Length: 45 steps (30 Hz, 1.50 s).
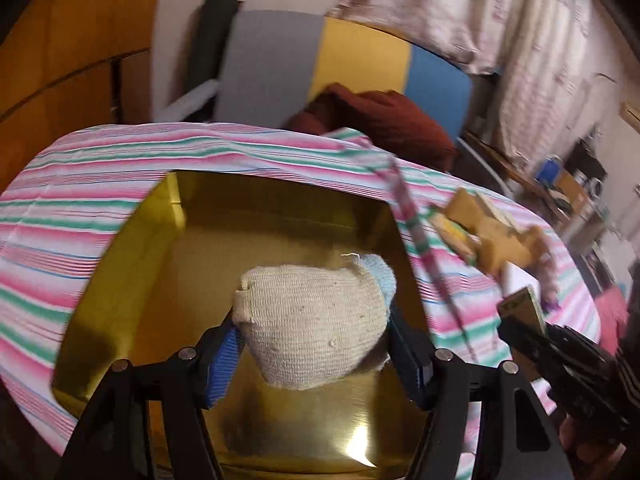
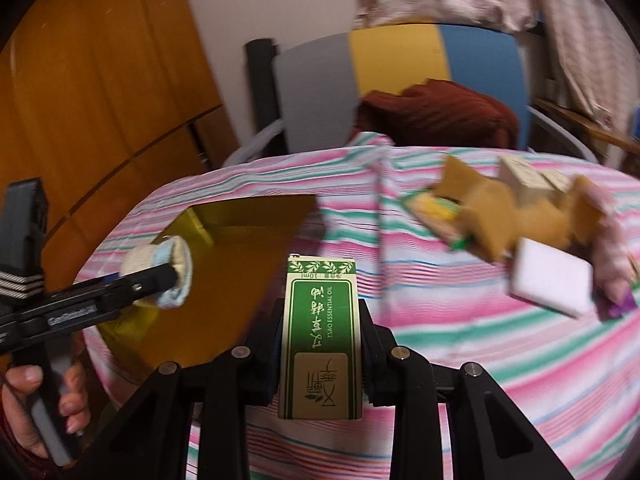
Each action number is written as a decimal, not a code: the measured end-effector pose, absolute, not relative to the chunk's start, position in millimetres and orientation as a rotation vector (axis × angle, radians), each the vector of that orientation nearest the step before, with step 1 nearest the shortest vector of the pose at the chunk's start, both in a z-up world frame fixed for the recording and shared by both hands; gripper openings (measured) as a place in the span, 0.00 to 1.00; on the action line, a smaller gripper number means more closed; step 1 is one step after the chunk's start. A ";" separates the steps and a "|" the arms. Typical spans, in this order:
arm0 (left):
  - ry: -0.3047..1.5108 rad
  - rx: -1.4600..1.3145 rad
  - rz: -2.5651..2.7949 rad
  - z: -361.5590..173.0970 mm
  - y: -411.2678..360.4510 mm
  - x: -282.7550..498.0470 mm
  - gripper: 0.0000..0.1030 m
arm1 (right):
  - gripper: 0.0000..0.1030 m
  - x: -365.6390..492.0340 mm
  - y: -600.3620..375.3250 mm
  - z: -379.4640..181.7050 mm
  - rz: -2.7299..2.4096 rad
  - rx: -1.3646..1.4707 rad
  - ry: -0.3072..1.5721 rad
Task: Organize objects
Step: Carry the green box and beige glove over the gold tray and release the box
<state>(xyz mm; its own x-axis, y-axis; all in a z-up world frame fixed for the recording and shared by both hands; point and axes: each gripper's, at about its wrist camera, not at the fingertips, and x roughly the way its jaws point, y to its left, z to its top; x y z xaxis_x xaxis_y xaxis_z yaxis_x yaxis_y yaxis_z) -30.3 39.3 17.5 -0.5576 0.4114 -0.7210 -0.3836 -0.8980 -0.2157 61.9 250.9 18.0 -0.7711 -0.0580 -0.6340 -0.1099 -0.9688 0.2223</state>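
My left gripper (image 1: 312, 336) is shut on a rolled cream sock (image 1: 312, 320) with a light blue cuff, held above the gold tray (image 1: 168, 264). From the right wrist view the same left gripper (image 2: 168, 280) and sock (image 2: 160, 260) hang over the tray's (image 2: 240, 240) near left part. My right gripper (image 2: 320, 340) is shut on a green and cream essential oil box (image 2: 320, 340), held upright over the striped cloth just right of the tray. That box (image 1: 520, 304) and the right gripper (image 1: 532, 332) show at the right edge of the left wrist view.
A striped pink, green and white cloth (image 2: 480, 360) covers the table. A pile of small items lies at its right: tan pieces (image 2: 492, 216), a white block (image 2: 552, 280), a pink fluffy thing (image 2: 608, 248). A chair (image 2: 400, 72) with a dark red cloth stands behind.
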 end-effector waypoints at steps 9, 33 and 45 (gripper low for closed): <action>-0.018 -1.286 2.515 -14.8 16.8 -55.9 0.66 | 0.30 11.4 175.9 11.7 2.998 -1.199 0.306; -0.117 -1.418 2.545 -45.2 -22.3 -83.4 0.66 | 0.31 -52.6 138.2 -26.2 2.856 -1.395 0.392; -0.286 -1.500 2.496 -48.1 -28.5 -85.2 0.67 | 0.59 -37.7 142.9 -10.9 2.880 -1.266 0.372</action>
<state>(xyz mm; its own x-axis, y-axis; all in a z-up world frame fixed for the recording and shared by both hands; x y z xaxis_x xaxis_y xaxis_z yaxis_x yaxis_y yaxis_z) -85.2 -28.5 -48.1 -0.4572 0.2816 -0.8436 -0.0835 -0.9580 -0.2745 -37.7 142.9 -10.9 -0.6801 -0.1180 -0.7235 -0.0698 -0.9720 0.2242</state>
